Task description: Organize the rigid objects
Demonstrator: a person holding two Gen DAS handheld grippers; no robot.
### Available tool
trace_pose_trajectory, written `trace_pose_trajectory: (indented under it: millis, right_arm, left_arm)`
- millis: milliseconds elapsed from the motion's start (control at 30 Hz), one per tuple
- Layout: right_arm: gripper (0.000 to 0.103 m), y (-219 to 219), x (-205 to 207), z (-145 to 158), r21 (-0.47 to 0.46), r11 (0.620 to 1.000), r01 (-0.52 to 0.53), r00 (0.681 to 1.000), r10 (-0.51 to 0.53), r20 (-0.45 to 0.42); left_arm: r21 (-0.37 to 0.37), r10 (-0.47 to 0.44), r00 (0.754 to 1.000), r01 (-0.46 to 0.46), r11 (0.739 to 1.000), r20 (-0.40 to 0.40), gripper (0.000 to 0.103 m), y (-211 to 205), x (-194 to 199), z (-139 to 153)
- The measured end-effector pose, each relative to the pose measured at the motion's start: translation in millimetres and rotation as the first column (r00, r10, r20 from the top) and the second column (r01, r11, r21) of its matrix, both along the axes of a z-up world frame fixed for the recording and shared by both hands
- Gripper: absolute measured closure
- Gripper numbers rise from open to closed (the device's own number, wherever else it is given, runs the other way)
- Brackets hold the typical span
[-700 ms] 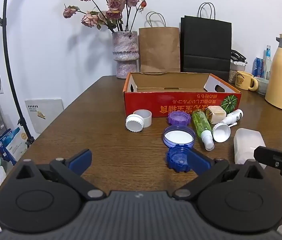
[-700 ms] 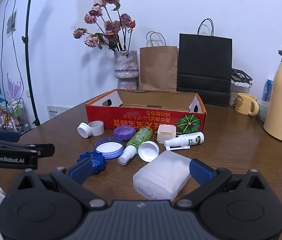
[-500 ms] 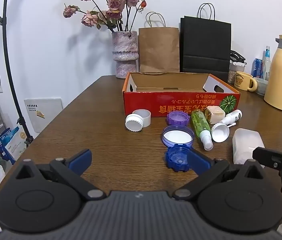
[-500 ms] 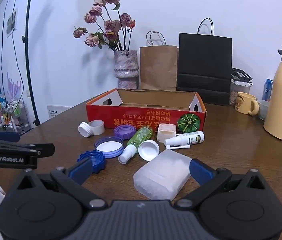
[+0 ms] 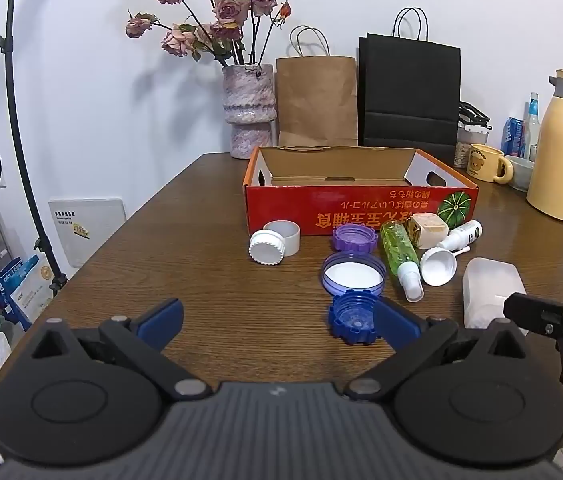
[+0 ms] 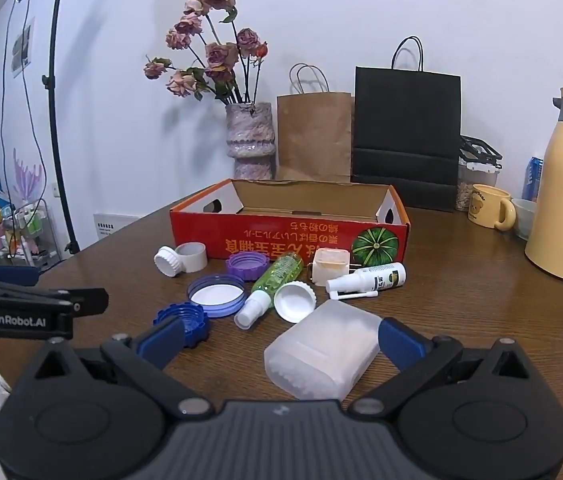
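Both grippers, left (image 5: 277, 318) and right (image 6: 279, 338), spread wide near the table's front edge; frosted translucent plastic box (image 6: 323, 354) likely to slip sideways if clamped off-centre.

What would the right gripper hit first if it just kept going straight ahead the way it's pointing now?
Most likely the frosted plastic container, lying on the table between the open jaws of the right gripper. Beyond it sit the white cap and the green spray bottle; depth is hard to judge.
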State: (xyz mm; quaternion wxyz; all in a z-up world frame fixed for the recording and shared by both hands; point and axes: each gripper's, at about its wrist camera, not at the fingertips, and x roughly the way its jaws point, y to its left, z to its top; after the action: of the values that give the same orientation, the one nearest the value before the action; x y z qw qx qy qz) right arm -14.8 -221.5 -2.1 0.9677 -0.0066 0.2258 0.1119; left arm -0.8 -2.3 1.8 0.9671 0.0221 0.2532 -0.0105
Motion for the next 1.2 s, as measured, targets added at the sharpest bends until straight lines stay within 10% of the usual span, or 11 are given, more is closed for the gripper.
trace_pose_trajectory:
  millis: [1200]
  right_arm:
    - [0.000,0.0,-1.7,3.8,0.003,1.000,-0.001,1.000,0.001,0.002]
  left_arm:
    - [-0.006,0.000,1.000,0.000,1.000,0.007,0.000,2.4,-3.9,7.6]
